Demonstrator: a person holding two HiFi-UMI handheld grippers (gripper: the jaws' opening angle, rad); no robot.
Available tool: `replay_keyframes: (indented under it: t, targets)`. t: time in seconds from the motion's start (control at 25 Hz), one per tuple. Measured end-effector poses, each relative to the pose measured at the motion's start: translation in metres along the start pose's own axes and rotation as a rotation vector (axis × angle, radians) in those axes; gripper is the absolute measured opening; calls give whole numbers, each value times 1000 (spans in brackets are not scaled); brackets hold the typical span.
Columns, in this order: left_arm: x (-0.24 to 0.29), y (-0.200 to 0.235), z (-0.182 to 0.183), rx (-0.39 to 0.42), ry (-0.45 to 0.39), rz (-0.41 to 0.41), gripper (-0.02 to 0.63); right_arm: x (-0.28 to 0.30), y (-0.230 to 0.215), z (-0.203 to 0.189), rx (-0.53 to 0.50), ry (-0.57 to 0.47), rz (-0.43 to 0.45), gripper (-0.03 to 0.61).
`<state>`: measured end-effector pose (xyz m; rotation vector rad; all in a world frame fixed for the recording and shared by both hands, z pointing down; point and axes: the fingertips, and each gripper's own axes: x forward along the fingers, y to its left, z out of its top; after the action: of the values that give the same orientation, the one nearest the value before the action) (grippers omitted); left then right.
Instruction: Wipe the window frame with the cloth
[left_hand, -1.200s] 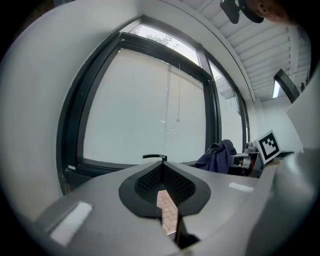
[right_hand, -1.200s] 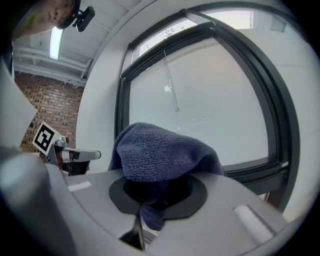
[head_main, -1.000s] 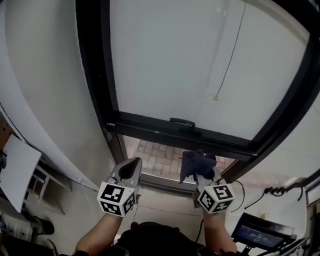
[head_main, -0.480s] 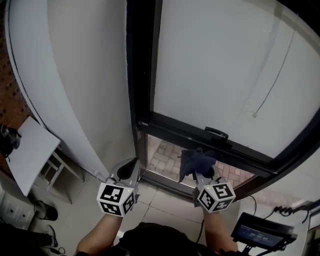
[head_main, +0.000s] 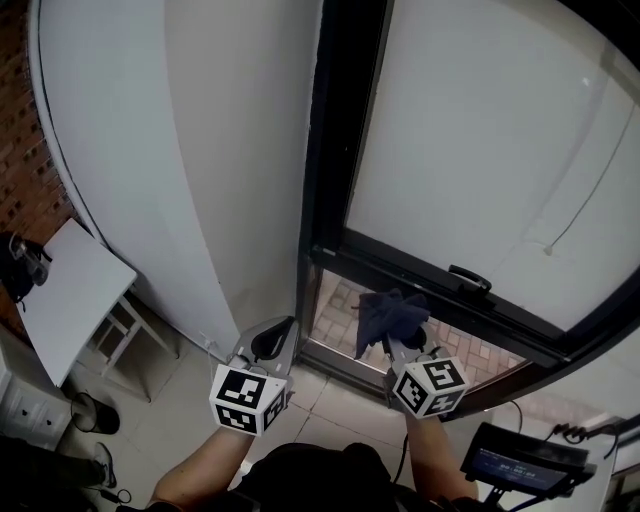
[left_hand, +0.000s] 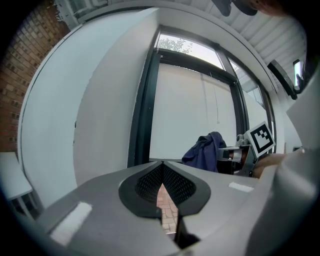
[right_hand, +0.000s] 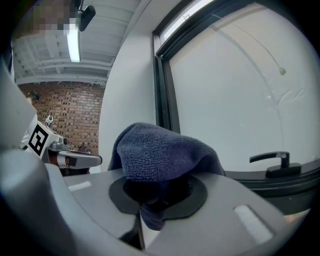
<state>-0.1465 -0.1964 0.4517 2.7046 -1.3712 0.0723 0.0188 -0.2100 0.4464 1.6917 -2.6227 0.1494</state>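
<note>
Fingers of the right gripper (head_main: 398, 338) are clamped on the dark blue cloth (head_main: 390, 312) in the head view, and its bunched top stands above the fingertips. Over the last second the window frame (head_main: 338, 150) has slid across this view. Its black upright, which was off to the left of both grippers, now stands straight beyond the left gripper (head_main: 280, 332). The rail with the handle (head_main: 470, 278) has gone to the right, beyond and above the right fingertips. Both grippers keep their places low in the view, side by side, so the person seems to have turned toward the frame's left corner. The cloth looks short of the frame, so wiping is judged not yet begun.

In the left gripper view the fingers meet at their tips with nothing between them; only paving shows through the slit lower down. The upright (left_hand: 142, 110) rises beyond the tips and a little to their left. The cloth (left_hand: 206, 150), held in the right gripper (left_hand: 239, 152), hangs off to their right.

In the right gripper view a fold of the cloth (right_hand: 160, 155) is pinched between the closed fingers, and the rest humps over them. The upright (right_hand: 165, 95) rises behind the cloth. The handle (right_hand: 272, 162) lies right of the fingertips and the left gripper (right_hand: 75, 159) to their left. No container shows in any view.
</note>
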Motion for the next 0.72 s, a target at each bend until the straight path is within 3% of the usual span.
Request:
replay_keyframes:
  t: [0.36,0.72]
  targets:
    - [15,16,-12,-46,12,4,-6,56,14,-9,-15,67,66,49]
    - [43,32,-6,-11,23,48,-6,143,11,-27,-38,138,171,49]
